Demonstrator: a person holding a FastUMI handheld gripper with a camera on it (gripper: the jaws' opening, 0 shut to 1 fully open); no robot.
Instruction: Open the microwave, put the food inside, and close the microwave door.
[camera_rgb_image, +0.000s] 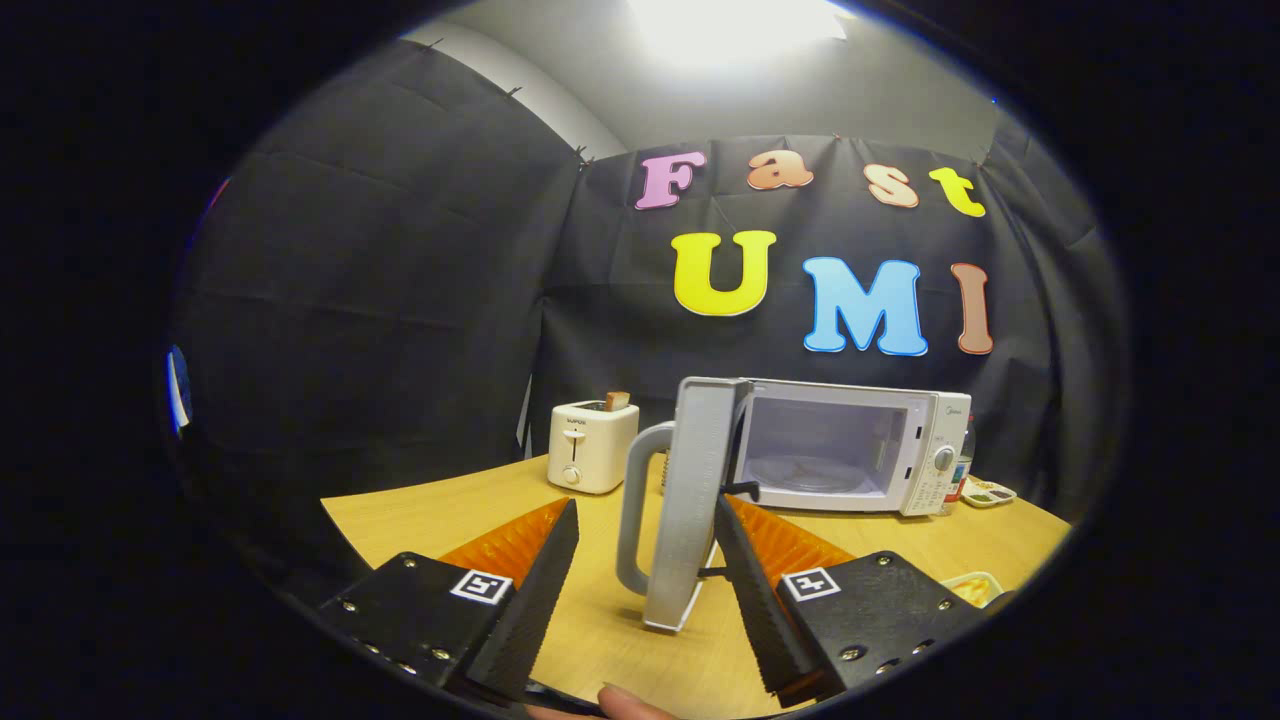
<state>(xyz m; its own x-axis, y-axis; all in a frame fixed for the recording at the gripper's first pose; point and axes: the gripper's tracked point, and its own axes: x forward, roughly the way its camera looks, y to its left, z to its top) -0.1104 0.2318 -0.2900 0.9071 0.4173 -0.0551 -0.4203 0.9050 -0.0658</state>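
The microwave (850, 450) stands on the wooden worktop (600, 610) against the booth's black cloth wall, its door (695, 500) swung wide open toward the camera so that the door is seen almost edge-on, with the curved handle (637, 510) on its left face. The cavity is lit and open to view, and a glass turntable (810, 472) lies on its floor. The control panel with a round knob (943, 458) runs down the microwave's right side. The jaws (645, 535) are spread apart and grasp nothing — the lower part of the open door and its handle sit in the gap between the two fingers, with the right finger (750, 580) just beside the door's lower edge; whether it touches the door cannot be told. A white toaster (592, 445) with a piece of bread sticking out of its slot stands to the left of the microwave, apart from it. To the right of the microwave, near its front corner, a small tray of food (987, 492) rests on the worktop, and behind it a bottle shows partly. Another dish of pale food (972, 587) lies nearer, just past the right finger's body. A fingertip (630, 702) of the person's hand shows below the jaws.
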